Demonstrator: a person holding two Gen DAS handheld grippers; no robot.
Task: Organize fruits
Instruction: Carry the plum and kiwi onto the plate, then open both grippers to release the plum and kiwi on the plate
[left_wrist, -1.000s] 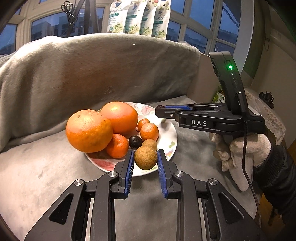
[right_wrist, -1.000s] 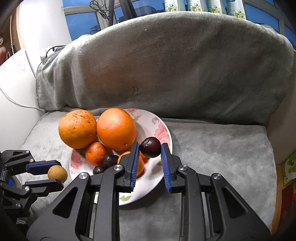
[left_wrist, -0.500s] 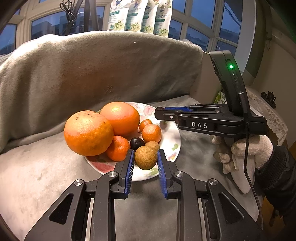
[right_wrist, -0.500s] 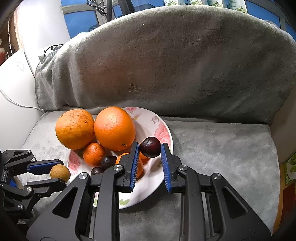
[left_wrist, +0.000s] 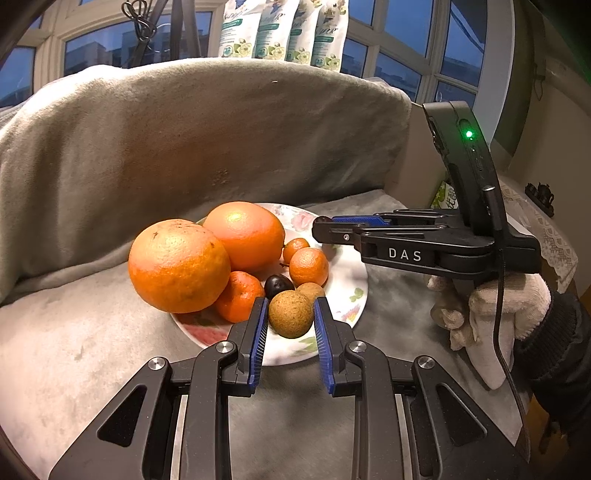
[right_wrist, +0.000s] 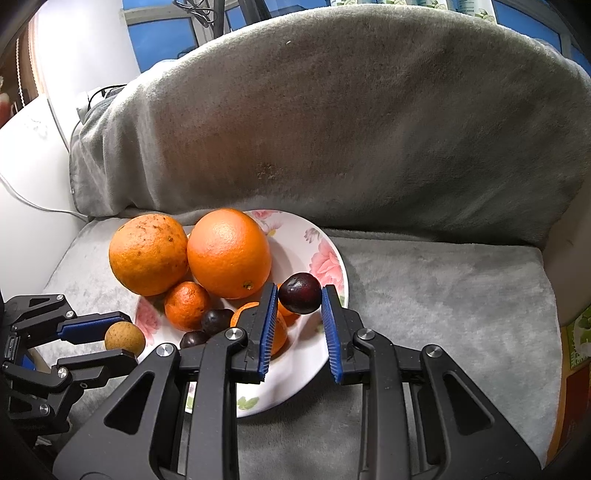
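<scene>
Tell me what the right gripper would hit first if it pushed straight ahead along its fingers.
The right gripper, shut on a dark plum, points down over the floral plate. It would likely meet the plate's bare far side first, then the grey blanket; depth is uncertain.

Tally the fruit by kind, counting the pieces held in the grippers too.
large oranges: 2
small mandarins: 3
dark plums: 3
brown round fruits: 2
Total: 10

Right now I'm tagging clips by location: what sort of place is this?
Probably a home sitting area: a grey blanket draped over a cushioned seat, paned windows behind, and a floral plate of fruit.
</scene>
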